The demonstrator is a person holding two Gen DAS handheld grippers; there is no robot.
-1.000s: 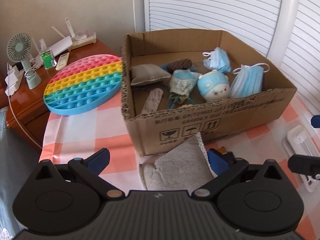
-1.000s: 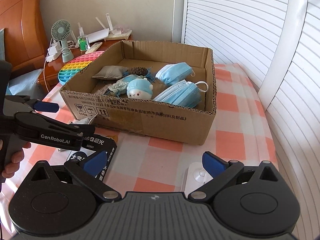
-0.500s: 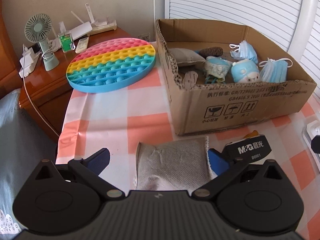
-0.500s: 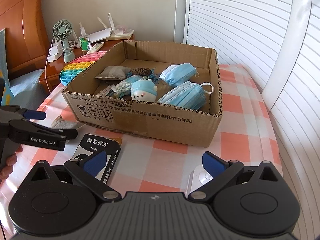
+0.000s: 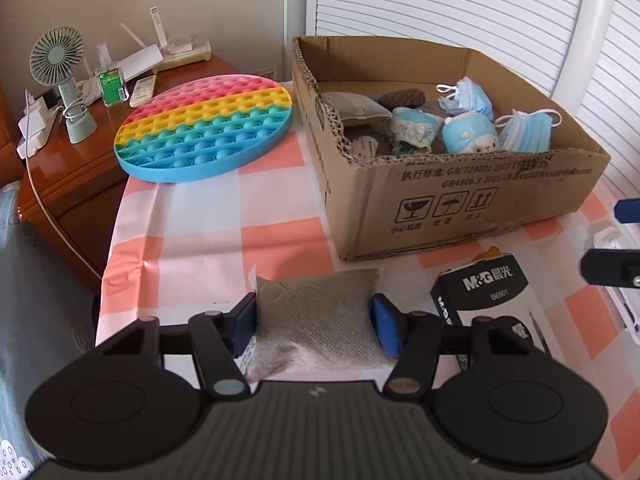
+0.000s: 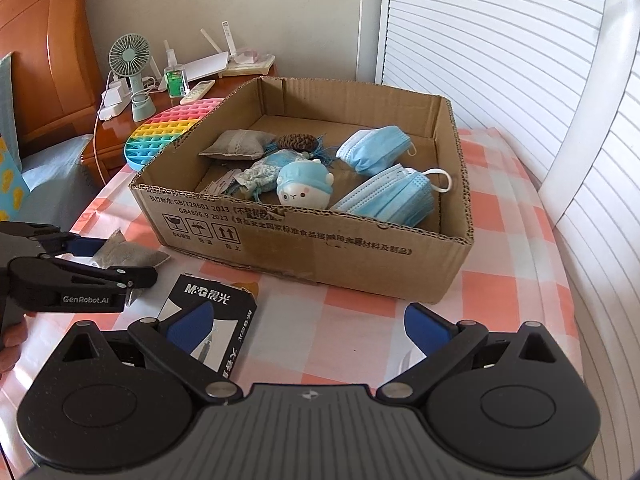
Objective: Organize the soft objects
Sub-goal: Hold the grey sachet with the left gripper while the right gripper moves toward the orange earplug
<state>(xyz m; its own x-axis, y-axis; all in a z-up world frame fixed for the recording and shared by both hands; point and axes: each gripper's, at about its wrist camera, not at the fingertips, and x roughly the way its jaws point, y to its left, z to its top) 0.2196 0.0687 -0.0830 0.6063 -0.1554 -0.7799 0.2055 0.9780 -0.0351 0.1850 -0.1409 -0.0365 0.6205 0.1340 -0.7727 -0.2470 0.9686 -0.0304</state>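
A grey fabric pouch (image 5: 316,320) lies on the checked tablecloth in front of the cardboard box (image 5: 460,200). My left gripper (image 5: 314,322) is shut on the pouch, one pad on each side. It also shows in the right wrist view (image 6: 104,264) with the pouch (image 6: 128,254). The box (image 6: 320,240) holds another grey pouch (image 6: 236,146), blue face masks (image 6: 388,196), a blue plush toy (image 6: 306,188) and a brown knitted piece (image 6: 298,141). My right gripper (image 6: 308,322) is open and empty above the cloth near the box's front.
A black M&G carton (image 6: 212,320) lies between the grippers; it also shows in the left wrist view (image 5: 492,300). A rainbow pop-it disc (image 5: 204,124) sits left of the box. A wooden nightstand (image 5: 60,176) with a fan (image 5: 64,76) stands beyond the table's left edge.
My left gripper has pulled back from the box, come down around the grey pouch and closed on it. My right gripper has barely moved and stays open.
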